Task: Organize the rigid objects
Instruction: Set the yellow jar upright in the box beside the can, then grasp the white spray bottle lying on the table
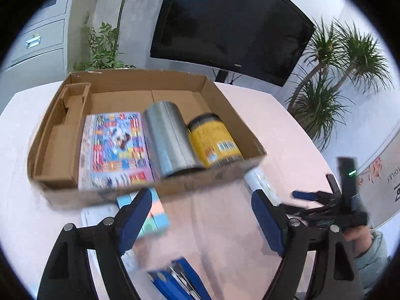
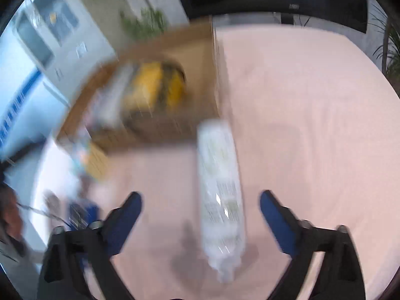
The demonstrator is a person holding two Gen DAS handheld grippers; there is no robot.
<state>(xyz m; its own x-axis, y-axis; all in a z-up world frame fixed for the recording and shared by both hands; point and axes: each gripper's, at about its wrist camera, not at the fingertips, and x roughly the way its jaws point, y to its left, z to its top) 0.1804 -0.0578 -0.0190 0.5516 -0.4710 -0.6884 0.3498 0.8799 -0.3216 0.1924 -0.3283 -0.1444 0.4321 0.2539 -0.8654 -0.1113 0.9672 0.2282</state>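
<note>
Pink-clothed worktop (image 1: pixel 250 115) with a shallow cardboard box (image 1: pixel 225 105) near its far edge, already holding three things side by side: a colourful flat box (image 1: pixel 115 147) to the left, a grey cylinder (image 1: pixel 170 140) lying in the middle, a yellow-labelled jar (image 1: pixel 215 140) against the right wall. Outside it, just off the box's near right corner, a long white bottle (image 2: pixel 220 195) lying on the cloth, pointing away toward the box. Near the front edge, a pastel carton (image 1: pixel 155 215) close to the box's front wall and a blue stapler-like thing (image 1: pixel 177 280) at the very bottom of the left view.

Right hand-held gripper (image 2: pixel 201 208) with blue pads spread wide either side of the white bottle, touching neither flank, holding nothing. Left hand-held gripper (image 1: pixel 202 215) likewise wide apart and empty, over bare cloth between the pastel carton and the bottle.

Step in hand, apparently: lining up on the white bottle. Next move calls for lowering, closing across the bottle's width, lifting, and laying it in the free space of the box. Heavy blur on the right view, so fine alignment hard to judge.
</note>
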